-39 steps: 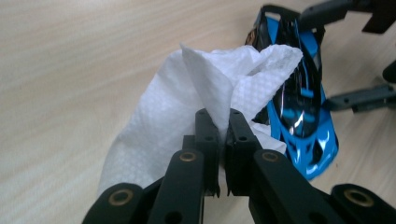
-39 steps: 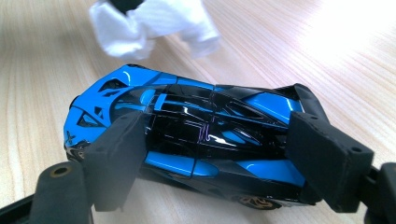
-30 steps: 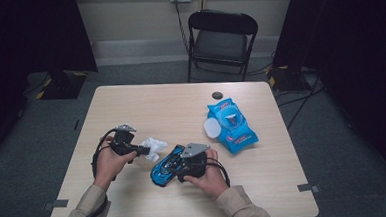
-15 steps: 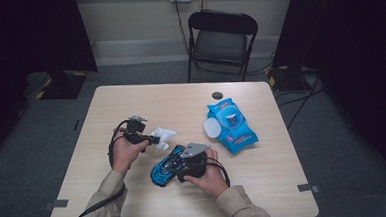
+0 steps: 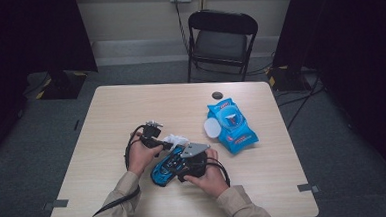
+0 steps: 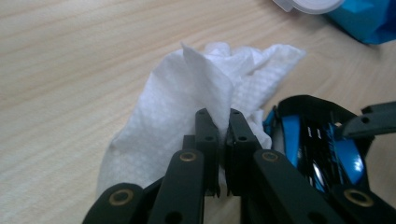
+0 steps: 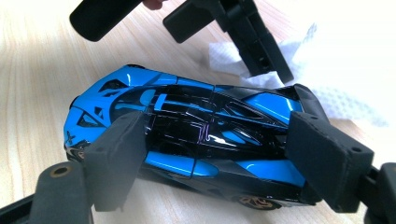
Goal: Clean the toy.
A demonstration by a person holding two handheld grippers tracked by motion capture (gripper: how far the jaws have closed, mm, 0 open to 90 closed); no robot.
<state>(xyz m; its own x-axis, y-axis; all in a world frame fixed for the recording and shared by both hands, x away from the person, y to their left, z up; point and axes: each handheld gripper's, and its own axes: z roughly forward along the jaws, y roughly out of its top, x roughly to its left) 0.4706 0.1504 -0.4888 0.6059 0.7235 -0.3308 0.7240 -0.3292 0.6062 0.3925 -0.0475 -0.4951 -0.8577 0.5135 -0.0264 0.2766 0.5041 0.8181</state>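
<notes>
A blue and black toy car [image 7: 201, 126] lies on the wooden table [image 5: 131, 106], near the front middle. My right gripper [image 7: 219, 154] is shut on the car, one pad against each of its sides. In the high view the car [image 5: 163, 171] sits under my right gripper [image 5: 178, 164]. A crumpled white wipe [image 6: 177, 93] hangs from my left gripper [image 6: 216, 116], which is shut on it. The wipe [image 5: 176, 139] lies just beyond the car's rear end, and the left gripper [image 5: 169, 144] reaches in from the left. The right gripper view has the left gripper [image 7: 261, 51] above the car.
A blue pack of wipes [image 5: 234, 126] with its white lid [image 5: 213, 127] flipped open lies to the right of the hands. A small black round thing [image 5: 217, 95] rests near the table's far edge. A black folding chair [image 5: 221, 37] stands behind the table.
My left hand has carried the wipe to the right and down, up to the car. The right hand and the car have kept still.
</notes>
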